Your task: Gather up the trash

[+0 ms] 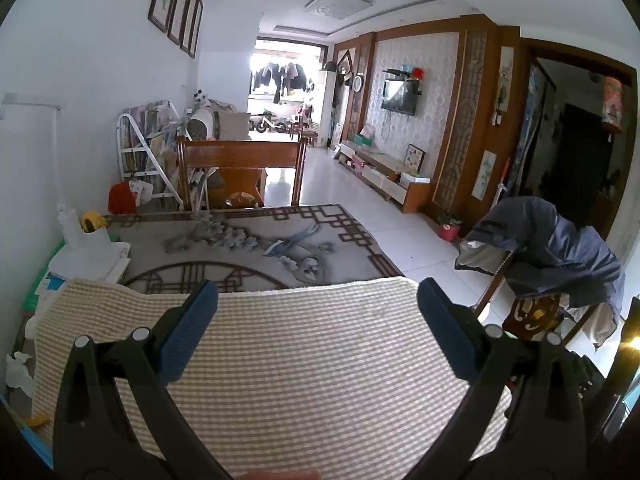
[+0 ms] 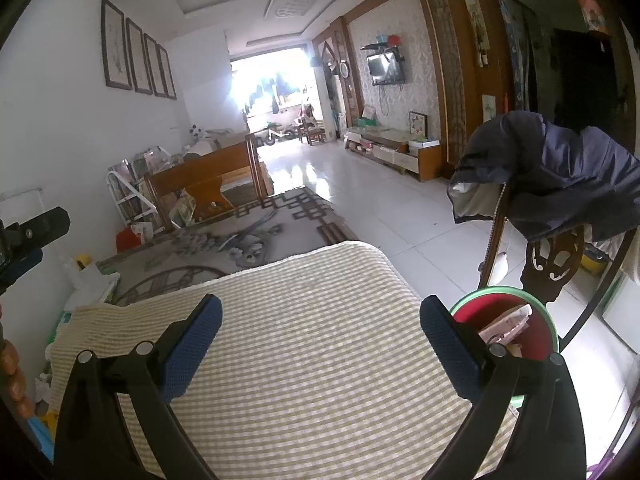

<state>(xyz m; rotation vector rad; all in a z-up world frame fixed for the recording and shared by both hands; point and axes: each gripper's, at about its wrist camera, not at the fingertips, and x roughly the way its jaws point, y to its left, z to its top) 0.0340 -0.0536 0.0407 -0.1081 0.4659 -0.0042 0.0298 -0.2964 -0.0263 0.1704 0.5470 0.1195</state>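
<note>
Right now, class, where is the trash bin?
In the right wrist view, the red bin with a green rim sits low on the right, off the striped mat's right edge, below the jacket-draped chair.

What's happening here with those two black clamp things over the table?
A person holds a gripper in each hand to collect trash. The left gripper and right gripper are both open and empty above a striped mat. A red bin beside the table already holds some wrappers.

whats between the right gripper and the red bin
Nothing: in the right wrist view the bin sits just behind the open right gripper's right-hand finger, beside the striped mat.
</note>
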